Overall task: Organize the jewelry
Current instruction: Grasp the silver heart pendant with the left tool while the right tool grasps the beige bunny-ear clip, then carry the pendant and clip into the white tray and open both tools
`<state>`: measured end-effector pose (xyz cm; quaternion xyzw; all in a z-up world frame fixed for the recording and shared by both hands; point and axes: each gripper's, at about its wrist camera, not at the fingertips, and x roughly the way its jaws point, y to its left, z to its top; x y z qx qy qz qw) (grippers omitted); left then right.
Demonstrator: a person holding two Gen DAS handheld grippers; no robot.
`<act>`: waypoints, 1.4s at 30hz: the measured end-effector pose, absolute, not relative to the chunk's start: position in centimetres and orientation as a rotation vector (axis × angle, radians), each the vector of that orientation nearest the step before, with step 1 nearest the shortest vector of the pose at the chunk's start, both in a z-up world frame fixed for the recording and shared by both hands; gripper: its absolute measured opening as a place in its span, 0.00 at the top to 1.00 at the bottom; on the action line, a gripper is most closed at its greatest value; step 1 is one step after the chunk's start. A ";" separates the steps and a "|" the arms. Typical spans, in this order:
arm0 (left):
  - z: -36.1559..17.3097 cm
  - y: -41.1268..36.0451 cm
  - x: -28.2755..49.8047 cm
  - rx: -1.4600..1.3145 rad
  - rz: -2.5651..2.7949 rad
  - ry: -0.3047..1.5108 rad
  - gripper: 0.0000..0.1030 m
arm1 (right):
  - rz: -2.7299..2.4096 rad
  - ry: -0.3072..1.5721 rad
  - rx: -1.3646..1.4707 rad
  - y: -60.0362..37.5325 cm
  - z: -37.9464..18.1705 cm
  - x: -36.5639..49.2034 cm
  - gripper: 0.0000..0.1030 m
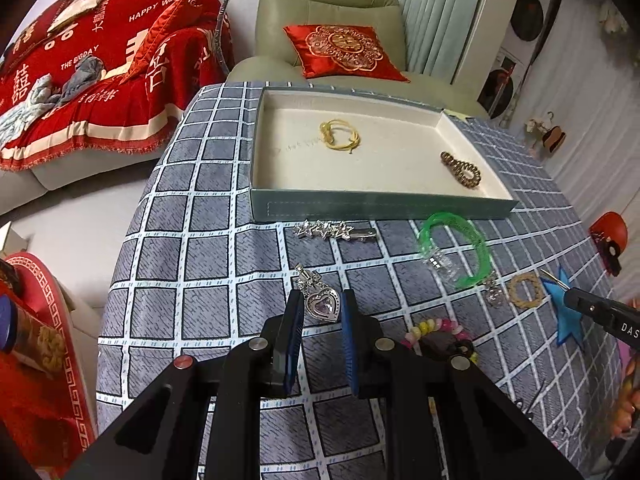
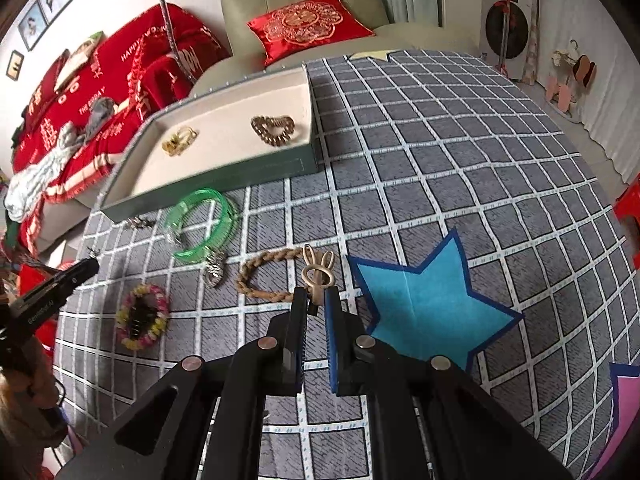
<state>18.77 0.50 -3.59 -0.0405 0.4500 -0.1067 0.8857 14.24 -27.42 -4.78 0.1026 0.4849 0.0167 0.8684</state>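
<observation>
My left gripper (image 1: 322, 300) is shut on a silver heart-shaped clip with a pink stone (image 1: 322, 305), held just above the checked tablecloth. My right gripper (image 2: 316, 298) is shut on a beige rabbit-eared clip (image 2: 318, 274), its ears pointing up past the fingertips. The open grey-green jewelry box (image 1: 380, 206) lies ahead with a yellow cord bracelet (image 1: 339, 134) and a brown spiral hair tie (image 1: 462, 170) inside. In the right wrist view the box (image 2: 224, 178) sits at the upper left. The tip of the left gripper (image 2: 78, 272) shows at that view's left edge.
Loose on the cloth lie a silver star hair clip (image 1: 336, 231), a green bangle (image 2: 202, 224), a small clear clip (image 2: 215, 270), a braided tan ring (image 2: 268, 274), a pink-and-yellow beaded bracelet (image 2: 142, 316) and a blue felt star (image 2: 432, 304). A sofa with red cushions stands behind the table.
</observation>
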 end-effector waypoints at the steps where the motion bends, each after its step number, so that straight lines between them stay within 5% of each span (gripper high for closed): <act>1: -3.5 0.5 18.7 -0.088 -0.223 0.935 0.66 | 0.040 1.009 0.220 -27.4 -4.6 14.2 0.91; 29: 6.4 0.1 25.8 -0.101 -0.293 0.793 0.66 | 0.207 0.841 0.155 -23.5 5.3 24.2 0.91; 42: 3.3 -3.7 34.4 -0.012 -0.253 0.830 0.66 | 0.223 0.835 0.132 -21.7 3.8 32.4 0.91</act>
